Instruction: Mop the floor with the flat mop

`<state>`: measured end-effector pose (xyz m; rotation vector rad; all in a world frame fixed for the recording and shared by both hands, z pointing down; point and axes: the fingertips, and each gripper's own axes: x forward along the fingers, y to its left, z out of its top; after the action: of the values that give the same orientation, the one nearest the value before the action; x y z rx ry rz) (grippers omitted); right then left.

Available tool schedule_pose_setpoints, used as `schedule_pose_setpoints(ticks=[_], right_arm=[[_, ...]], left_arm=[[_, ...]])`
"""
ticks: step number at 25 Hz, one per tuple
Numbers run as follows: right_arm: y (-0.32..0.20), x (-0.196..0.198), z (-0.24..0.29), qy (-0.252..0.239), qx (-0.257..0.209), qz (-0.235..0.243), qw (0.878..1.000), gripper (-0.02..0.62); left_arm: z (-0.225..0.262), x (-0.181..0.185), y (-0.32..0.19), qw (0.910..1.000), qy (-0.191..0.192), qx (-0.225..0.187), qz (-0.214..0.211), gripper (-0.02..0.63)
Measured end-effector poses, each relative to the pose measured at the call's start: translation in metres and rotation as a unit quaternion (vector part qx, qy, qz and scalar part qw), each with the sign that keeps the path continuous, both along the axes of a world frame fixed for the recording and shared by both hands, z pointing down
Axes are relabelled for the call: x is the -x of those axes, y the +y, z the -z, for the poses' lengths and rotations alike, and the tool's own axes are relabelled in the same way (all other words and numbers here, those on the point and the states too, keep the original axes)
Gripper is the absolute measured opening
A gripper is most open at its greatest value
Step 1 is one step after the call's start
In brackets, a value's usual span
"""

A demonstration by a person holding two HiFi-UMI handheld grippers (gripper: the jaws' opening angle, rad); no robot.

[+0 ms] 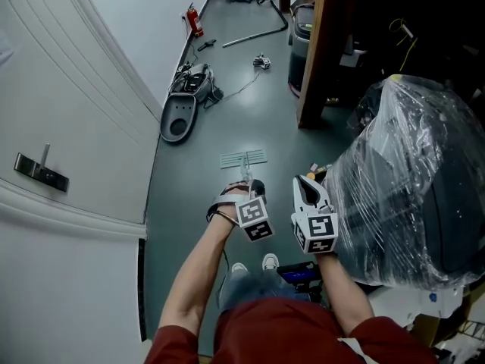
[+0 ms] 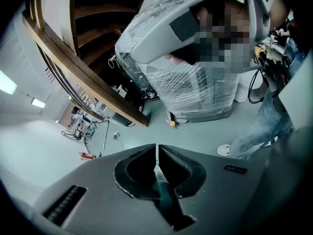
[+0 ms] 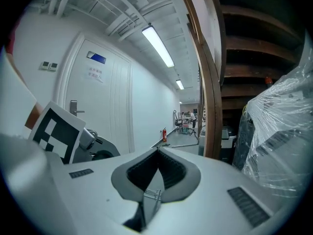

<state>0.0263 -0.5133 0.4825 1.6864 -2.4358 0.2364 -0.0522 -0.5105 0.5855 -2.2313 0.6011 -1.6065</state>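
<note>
The flat mop's pale head lies on the grey-green floor just ahead of my feet. Its thin handle rises to my left gripper. In the left gripper view, that gripper is shut on the mop handle, a ribbed dark grip with a silver rod running out past the tips. My right gripper hovers beside the left one, apart from the handle. In the right gripper view its jaws meet at the tips with nothing between them. The mop head shows through the hollow behind them.
A large plastic-wrapped bulk stands close on the right, behind a wooden post. A white door and wall run along the left. Farther down the corridor lie a grey device, a metal pole, a fire extinguisher and a bin.
</note>
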Motion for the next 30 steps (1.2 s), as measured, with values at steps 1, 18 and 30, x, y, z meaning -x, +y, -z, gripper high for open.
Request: schedule_pose_setpoints(ticks=[1, 18, 30], right_arm=[[0.003, 0.002, 0.0, -0.002, 0.001, 0.0, 1.0, 0.017], [0.098, 0.059, 0.001, 0.004, -0.003, -0.022, 1.0, 0.017], [0.201, 0.085, 0.011, 0.015, -0.013, -0.036, 0.999, 0.017]], left_arm=[[0.0, 0.002, 0.004, 1.0, 0.0, 0.001, 0.001, 0.028], [-0.001, 0.051, 0.104, 0.9996, 0.006, 0.009, -0.027, 0.028], [-0.006, 0.076, 0.204, 0.9989, 0.0, 0.013, -0.044, 0.028]])
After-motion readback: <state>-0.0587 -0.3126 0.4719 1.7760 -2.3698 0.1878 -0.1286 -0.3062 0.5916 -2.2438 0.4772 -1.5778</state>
